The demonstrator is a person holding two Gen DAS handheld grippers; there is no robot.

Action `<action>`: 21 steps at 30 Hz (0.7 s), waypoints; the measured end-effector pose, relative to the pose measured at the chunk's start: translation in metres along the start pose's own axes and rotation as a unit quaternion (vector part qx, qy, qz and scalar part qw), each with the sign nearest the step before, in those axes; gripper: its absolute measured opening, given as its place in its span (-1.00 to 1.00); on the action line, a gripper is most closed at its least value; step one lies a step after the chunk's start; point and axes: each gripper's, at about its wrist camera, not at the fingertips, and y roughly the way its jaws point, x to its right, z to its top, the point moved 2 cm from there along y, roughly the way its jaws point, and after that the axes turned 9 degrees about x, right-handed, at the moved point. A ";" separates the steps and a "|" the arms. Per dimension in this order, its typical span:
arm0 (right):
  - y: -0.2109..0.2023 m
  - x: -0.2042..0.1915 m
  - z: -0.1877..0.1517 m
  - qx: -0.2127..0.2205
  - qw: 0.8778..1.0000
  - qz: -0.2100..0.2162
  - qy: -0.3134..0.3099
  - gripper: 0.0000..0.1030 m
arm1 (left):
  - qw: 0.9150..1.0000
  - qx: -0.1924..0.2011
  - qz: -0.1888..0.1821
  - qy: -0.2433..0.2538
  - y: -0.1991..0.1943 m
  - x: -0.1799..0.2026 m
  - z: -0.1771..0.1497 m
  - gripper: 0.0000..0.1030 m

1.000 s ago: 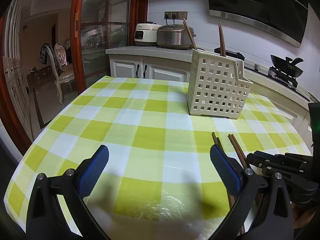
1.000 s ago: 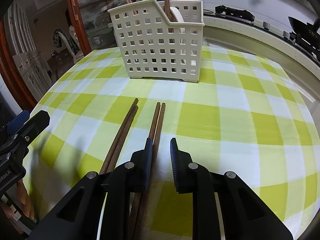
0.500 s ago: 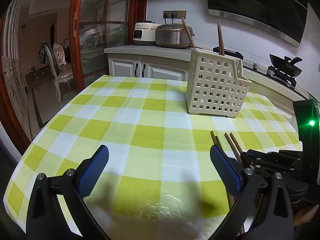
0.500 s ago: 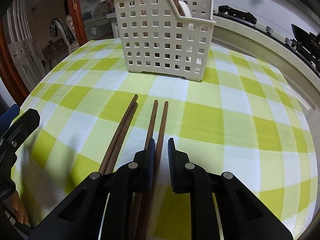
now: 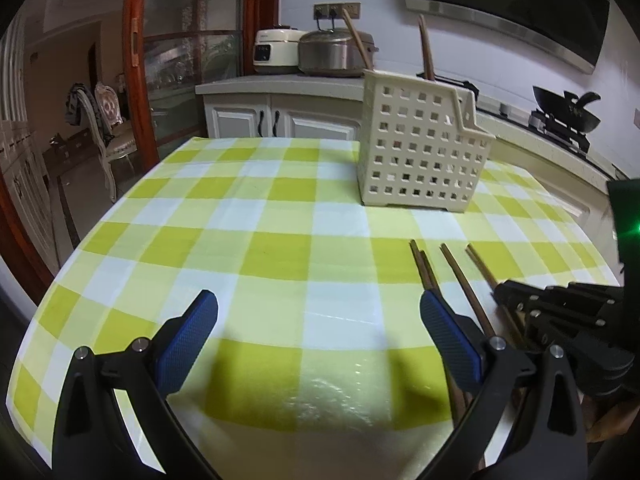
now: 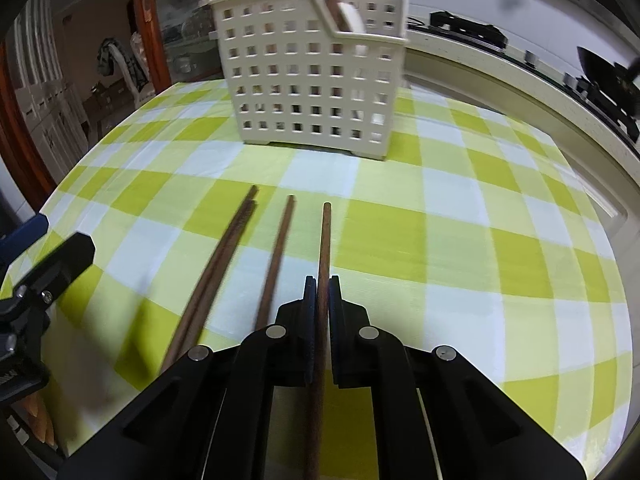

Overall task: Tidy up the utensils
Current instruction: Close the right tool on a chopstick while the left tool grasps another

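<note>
I see the tabletop [image 5: 280,216] under a green, yellow and white checked cloth, filling most of both views. Toward its far side stands the cream perforated utensil basket [image 6: 312,80], upright, with two wooden sticks [image 5: 426,48] poking out of its top in the left wrist view; behind it a counter carries a rice cooker [image 5: 276,52] and a metal pot [image 5: 336,54].

My left hand-held gripper [image 5: 318,344] hovers low over the cloth with its blue-padded fingers wide apart and nothing between them. My right hand-held gripper [image 6: 321,300] has its pads pressed together on a single brown chopstick [image 6: 325,240], which runs forward from the pads and points at the basket, its far tip well short of the basket's foot.

Just left of that one, a lone chopstick [image 6: 280,248] lies on the cloth, angled slightly away. Further left a pair of chopsticks [image 6: 224,256] lies side by side, touching along their length. All three lie between my two grippers, near the front edge.
</note>
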 end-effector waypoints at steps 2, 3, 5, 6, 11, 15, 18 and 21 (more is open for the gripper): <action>-0.005 0.010 0.001 0.005 1.000 0.000 0.012 -0.89 | 1.000 -0.011 -0.008 0.009 0.004 0.007 0.000 0.90; -0.007 0.015 0.001 0.008 1.000 -0.001 0.017 -0.89 | 1.000 -0.014 -0.009 0.013 0.005 0.010 0.000 0.90; -0.012 0.024 0.001 0.014 1.000 -0.001 0.026 -0.89 | 0.999 -0.022 -0.013 0.023 0.009 0.017 0.000 0.90; -0.015 0.028 0.001 0.017 0.999 0.001 0.030 -0.89 | 0.999 -0.030 -0.014 0.029 0.013 0.021 0.000 0.90; -0.026 0.041 0.000 0.029 0.999 0.011 0.042 -0.89 | 0.997 -0.062 -0.015 0.034 0.029 0.029 -0.002 0.90; -0.031 0.047 -0.001 0.035 0.998 0.020 0.048 -0.89 | 0.996 -0.078 -0.010 0.030 0.039 0.035 -0.001 0.85; -0.035 0.054 -0.002 0.041 0.997 0.023 0.056 -0.89 | 0.995 -0.094 -0.010 0.031 0.047 0.041 -0.001 0.71; -0.038 0.059 -0.003 0.044 0.997 0.025 0.063 -0.89 | 0.993 -0.111 -0.008 0.030 0.055 0.046 -0.003 0.55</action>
